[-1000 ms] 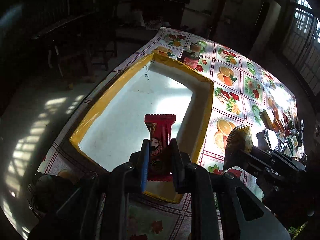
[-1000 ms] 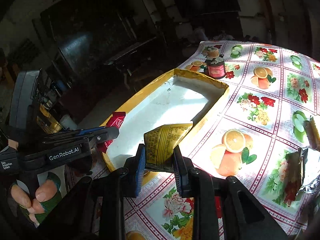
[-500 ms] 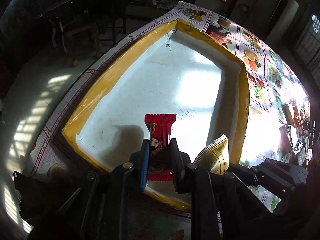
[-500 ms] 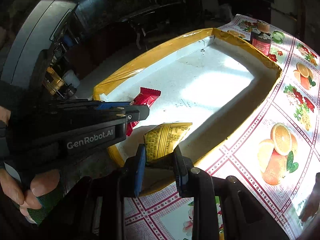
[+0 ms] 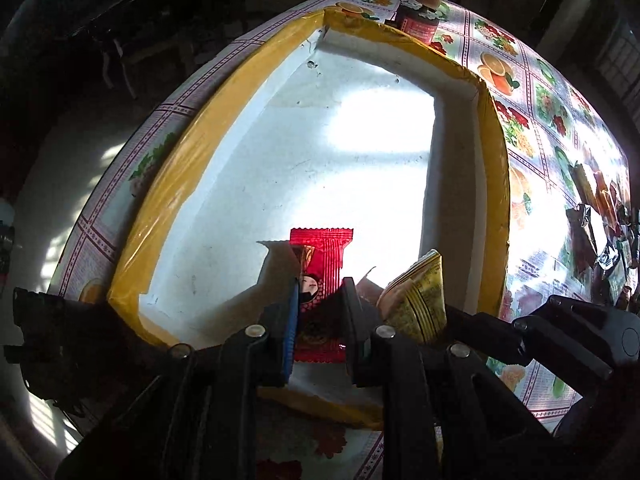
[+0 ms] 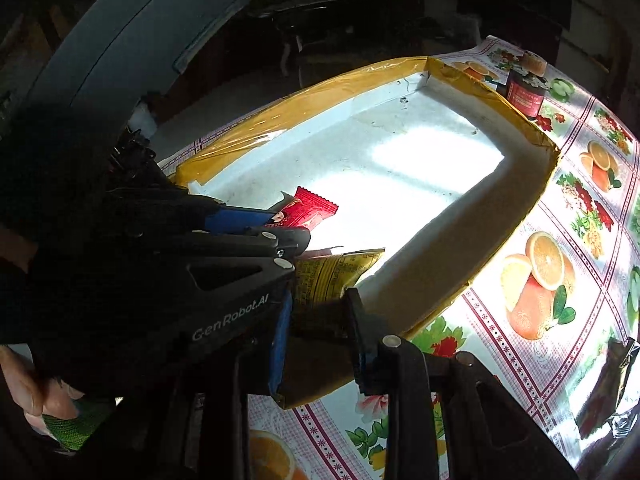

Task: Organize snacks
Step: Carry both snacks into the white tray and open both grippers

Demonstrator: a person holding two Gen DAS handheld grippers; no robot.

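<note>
A red snack packet [image 5: 322, 264] stands pinched between the jaws of my left gripper [image 5: 320, 292], low over the near end of a white box with a yellow taped rim [image 5: 180, 184]. Just to its right, my right gripper [image 5: 436, 320] is shut on a yellow snack packet [image 5: 416, 300]. In the right wrist view the yellow packet [image 6: 336, 276] sticks out from my right gripper [image 6: 320, 300] over the near corner of the box [image 6: 280, 120]. The left gripper [image 6: 280, 226] crosses in front with the red packet [image 6: 312, 212].
A dark jar with a red label [image 5: 420, 20] stands on the fruit-print tablecloth [image 6: 560, 280] beyond the box's far rim. A pile of several loose snack packets [image 5: 600, 220] lies at the right. A hand [image 6: 40, 392] grips the left tool. Dark furniture stands behind the table.
Both grippers have sunk toward the box with their packets still held. The right gripper has swung left, from over the tablecloth to close beside the left gripper.
</note>
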